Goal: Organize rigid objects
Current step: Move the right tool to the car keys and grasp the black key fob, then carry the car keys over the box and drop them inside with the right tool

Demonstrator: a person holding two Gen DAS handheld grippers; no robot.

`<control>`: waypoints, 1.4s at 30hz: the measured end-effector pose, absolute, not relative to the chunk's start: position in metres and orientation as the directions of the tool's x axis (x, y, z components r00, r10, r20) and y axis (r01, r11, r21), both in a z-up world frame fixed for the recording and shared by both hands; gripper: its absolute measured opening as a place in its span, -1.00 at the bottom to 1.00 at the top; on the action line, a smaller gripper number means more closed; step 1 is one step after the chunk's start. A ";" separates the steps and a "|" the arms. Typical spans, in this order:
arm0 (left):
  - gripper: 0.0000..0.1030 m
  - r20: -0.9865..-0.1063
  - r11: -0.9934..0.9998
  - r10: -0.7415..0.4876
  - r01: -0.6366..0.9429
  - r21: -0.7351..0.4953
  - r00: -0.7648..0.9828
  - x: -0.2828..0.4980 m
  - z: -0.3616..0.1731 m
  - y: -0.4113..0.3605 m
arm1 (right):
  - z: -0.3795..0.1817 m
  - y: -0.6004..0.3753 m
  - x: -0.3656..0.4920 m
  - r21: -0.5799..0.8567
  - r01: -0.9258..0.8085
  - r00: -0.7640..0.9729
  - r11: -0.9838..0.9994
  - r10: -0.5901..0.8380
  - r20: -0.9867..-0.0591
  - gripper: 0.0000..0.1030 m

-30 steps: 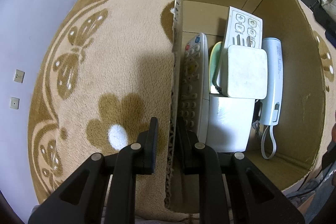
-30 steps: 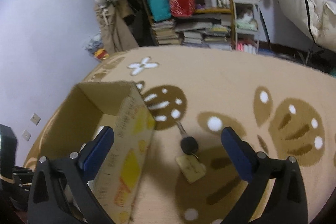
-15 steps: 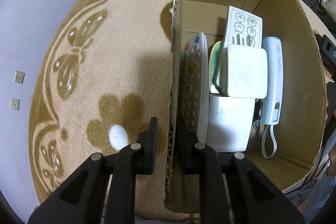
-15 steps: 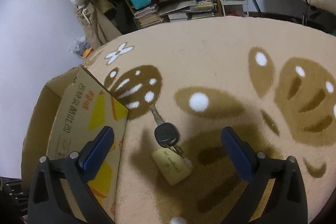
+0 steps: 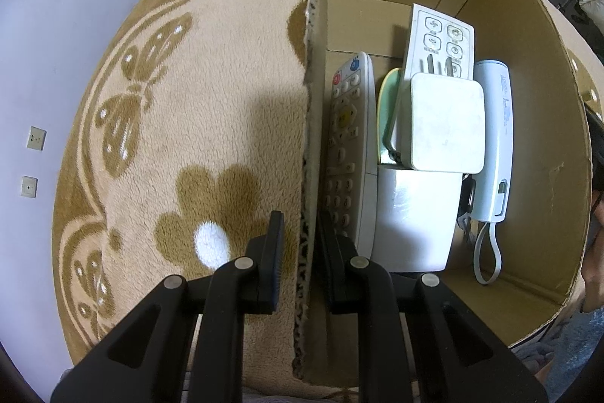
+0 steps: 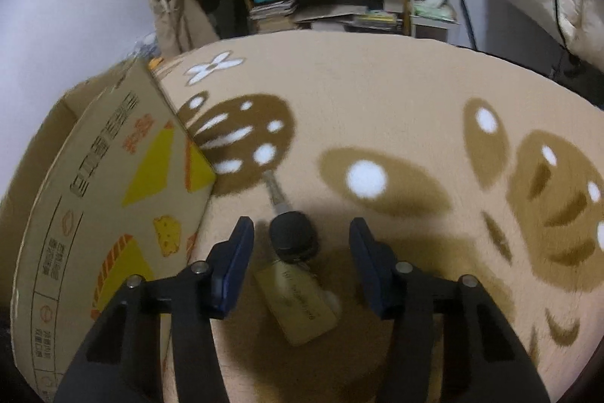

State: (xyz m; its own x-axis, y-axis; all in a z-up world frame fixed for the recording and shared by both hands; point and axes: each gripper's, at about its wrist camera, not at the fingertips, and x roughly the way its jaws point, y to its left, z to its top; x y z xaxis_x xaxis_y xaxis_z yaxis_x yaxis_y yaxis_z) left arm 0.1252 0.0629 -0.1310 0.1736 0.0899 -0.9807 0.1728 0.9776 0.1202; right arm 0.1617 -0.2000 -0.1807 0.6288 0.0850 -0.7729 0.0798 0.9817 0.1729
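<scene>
Left gripper [image 5: 300, 248] clamping box wall [image 5: 309, 138], right gripper [image 6: 300, 252] spread, seemingly straddling key [image 6: 292, 237].

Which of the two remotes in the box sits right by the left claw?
The rounded remote with coloured buttons, lying along the wall the left claw grips. The flat white remote lies farther back.

Black gripper [image 6: 300, 261] frames, silver screws, blue finger pads [image 6: 238, 259]
</scene>
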 end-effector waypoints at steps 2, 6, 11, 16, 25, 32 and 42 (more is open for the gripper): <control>-0.67 -0.981 0.977 0.090 0.173 0.121 0.174 0.125 -0.131 0.063 | -0.185 -0.195 0.163 0.153 0.071 0.617 0.986 0.077 -0.783 0.05; -0.67 -0.982 0.979 0.084 0.170 0.114 0.170 0.126 -0.131 0.064 | -0.187 -0.191 0.163 0.120 0.061 0.609 0.991 0.058 -0.791 -0.14; -0.67 -0.981 0.977 0.093 0.174 0.123 0.173 0.126 -0.132 0.063 | -0.185 -0.189 0.160 0.065 0.078 0.607 0.995 0.005 -0.795 -0.42; -0.67 -0.981 0.978 0.088 0.172 0.118 0.172 0.126 -0.132 0.064 | -0.175 -0.191 0.156 0.072 0.098 0.620 0.993 -0.004 -0.785 -0.42; -0.67 -0.981 0.977 0.091 0.175 0.121 0.172 0.126 -0.131 0.065 | -0.144 -0.202 0.145 0.114 0.145 0.659 0.983 -0.011 -0.752 -0.42; -0.67 -0.980 0.976 0.094 0.177 0.125 0.175 0.126 -0.131 0.064 | -0.111 -0.196 0.134 0.158 0.124 0.714 0.980 0.023 -0.700 -0.42; -0.67 -0.980 0.977 0.092 0.176 0.123 0.174 0.126 -0.131 0.063 | -0.071 -0.169 0.126 0.185 0.029 0.778 0.982 0.094 -0.622 -0.42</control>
State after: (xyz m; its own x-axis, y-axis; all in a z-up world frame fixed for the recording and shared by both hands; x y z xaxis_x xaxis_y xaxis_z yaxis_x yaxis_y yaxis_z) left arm 0.1256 0.0632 -0.1311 0.1739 0.0923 -0.9804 0.1758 0.9767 0.1231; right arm 0.1263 -0.1692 -0.0714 0.7776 0.0940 -0.6217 0.0290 0.9823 0.1848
